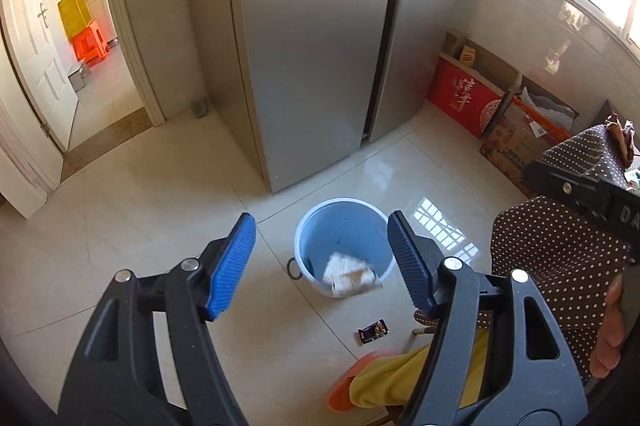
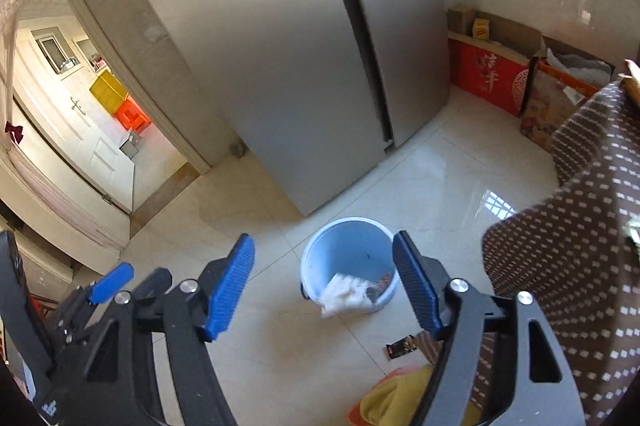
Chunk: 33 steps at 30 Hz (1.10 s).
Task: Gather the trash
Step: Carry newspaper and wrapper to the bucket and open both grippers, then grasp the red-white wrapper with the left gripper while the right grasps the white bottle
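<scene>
A light blue bin (image 1: pixel 320 226) stands on the floor in front of the fridge, with white crumpled paper (image 1: pixel 348 274) inside. It shows in the right wrist view too (image 2: pixel 340 246), with white paper (image 2: pixel 340 292) and a dark wrapper (image 2: pixel 380 288) inside. A small dark wrapper (image 1: pixel 373 331) lies on the floor in front of the bin, also in the right wrist view (image 2: pixel 401 346). My left gripper (image 1: pixel 322 258) is open and empty above the bin. My right gripper (image 2: pixel 324 274) is open and empty, also above the bin.
A grey two-door fridge (image 1: pixel 320 26) stands behind the bin. A table with a brown dotted cloth (image 1: pixel 560 258) is at the right. Red and cardboard boxes (image 1: pixel 464 94) lean on the right wall. An open doorway (image 1: pixel 92 66) is at the left. My leg in yellow trousers (image 1: pixel 400 374) is below.
</scene>
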Available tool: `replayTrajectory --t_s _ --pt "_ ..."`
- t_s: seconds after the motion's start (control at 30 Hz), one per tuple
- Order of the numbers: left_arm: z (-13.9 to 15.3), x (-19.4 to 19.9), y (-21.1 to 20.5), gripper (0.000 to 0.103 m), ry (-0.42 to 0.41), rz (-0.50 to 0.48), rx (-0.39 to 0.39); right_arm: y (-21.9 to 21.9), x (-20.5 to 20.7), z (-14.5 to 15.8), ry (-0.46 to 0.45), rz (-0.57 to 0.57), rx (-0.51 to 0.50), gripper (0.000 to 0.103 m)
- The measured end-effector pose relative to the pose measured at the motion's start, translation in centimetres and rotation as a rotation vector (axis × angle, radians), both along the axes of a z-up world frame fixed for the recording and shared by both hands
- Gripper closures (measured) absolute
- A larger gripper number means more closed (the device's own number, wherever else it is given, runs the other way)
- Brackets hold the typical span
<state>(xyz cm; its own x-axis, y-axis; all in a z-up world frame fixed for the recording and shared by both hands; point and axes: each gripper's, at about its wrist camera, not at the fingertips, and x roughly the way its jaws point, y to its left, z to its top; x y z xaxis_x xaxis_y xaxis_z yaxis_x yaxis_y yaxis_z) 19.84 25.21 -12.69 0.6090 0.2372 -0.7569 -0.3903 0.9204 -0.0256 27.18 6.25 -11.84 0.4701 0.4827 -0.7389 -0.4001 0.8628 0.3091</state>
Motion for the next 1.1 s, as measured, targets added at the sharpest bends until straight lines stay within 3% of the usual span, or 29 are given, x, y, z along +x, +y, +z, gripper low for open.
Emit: replayTrajectory --t_s 0.27,0.53,0.83,1.03,1.07,1.1 --pt "1.7 1.3 -5.8 0.033 -0.052 -0.148 -0.007 -7.1 -3.0 3.5 -0.095 -0.081 0.02 0.03" --pt "3.7 2.9 -14.1 0.027 -0.111 -0.357 -0.026 -16.3 -6.0 6.0 -0.175 -0.27 -0.001 0.025" --pt "3.9 4.1 -20.7 0.026 -0.11 -0.506 -0.04 -24.7 -6.4 3.4 -0.098 -0.477 -0.039 0.025" --pt "3.7 4.6 -22.2 0.026 -0.081 -0.536 -0.038 -25.5 -5.2 0.6 -0.054 -0.51 -0.106 0.026" --pt "3.6 4.5 -22.3 0.026 -0.08 -0.537 -0.037 -25.3 -5.1 0.6 -0.077 -0.511 -0.131 0.028" --pt "3.6 4.6 -22.4 0.026 -0.078 -0.535 -0.035 -25.2 -4.7 0.5 -0.072 -0.514 -0.151 0.039"
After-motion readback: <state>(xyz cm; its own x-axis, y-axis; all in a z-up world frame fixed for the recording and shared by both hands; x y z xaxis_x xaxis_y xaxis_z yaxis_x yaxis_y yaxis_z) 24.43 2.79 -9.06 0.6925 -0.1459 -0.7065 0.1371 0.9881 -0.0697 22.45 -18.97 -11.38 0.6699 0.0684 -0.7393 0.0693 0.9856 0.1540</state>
